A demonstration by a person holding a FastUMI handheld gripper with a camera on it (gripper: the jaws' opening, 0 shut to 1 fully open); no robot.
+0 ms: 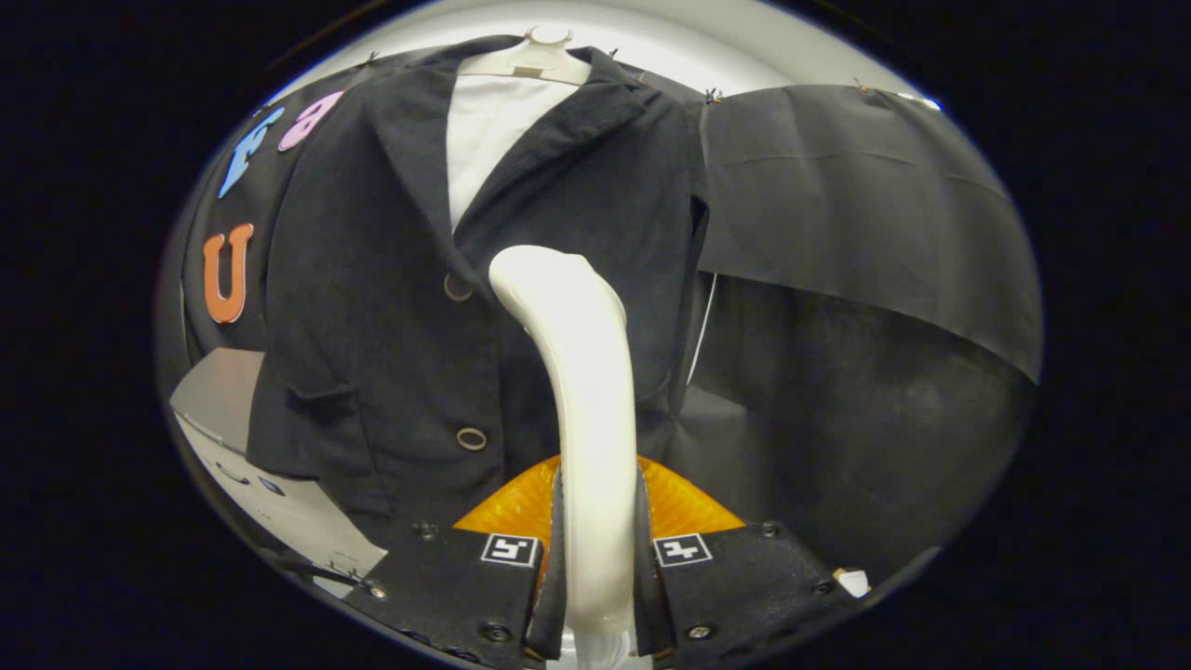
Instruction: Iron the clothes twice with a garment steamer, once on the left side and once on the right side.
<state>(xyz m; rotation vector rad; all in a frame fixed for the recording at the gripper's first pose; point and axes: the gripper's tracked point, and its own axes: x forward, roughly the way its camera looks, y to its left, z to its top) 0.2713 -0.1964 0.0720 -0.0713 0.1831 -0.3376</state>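
Gripper view: the gripper (597, 549) is clamping the white steamer (582, 372) at centre frame, its head nearing the dark jacket (372, 307).

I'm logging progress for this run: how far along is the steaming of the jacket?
Done: the gripper is shut on the garment steamer, both fingers pressing on its white handle. In hand: the steamer head is raised against the front of the dark jacket hanging on its hanger, near the buttons. Left: one frame cannot show whether either side pass is finished, so count both as open.
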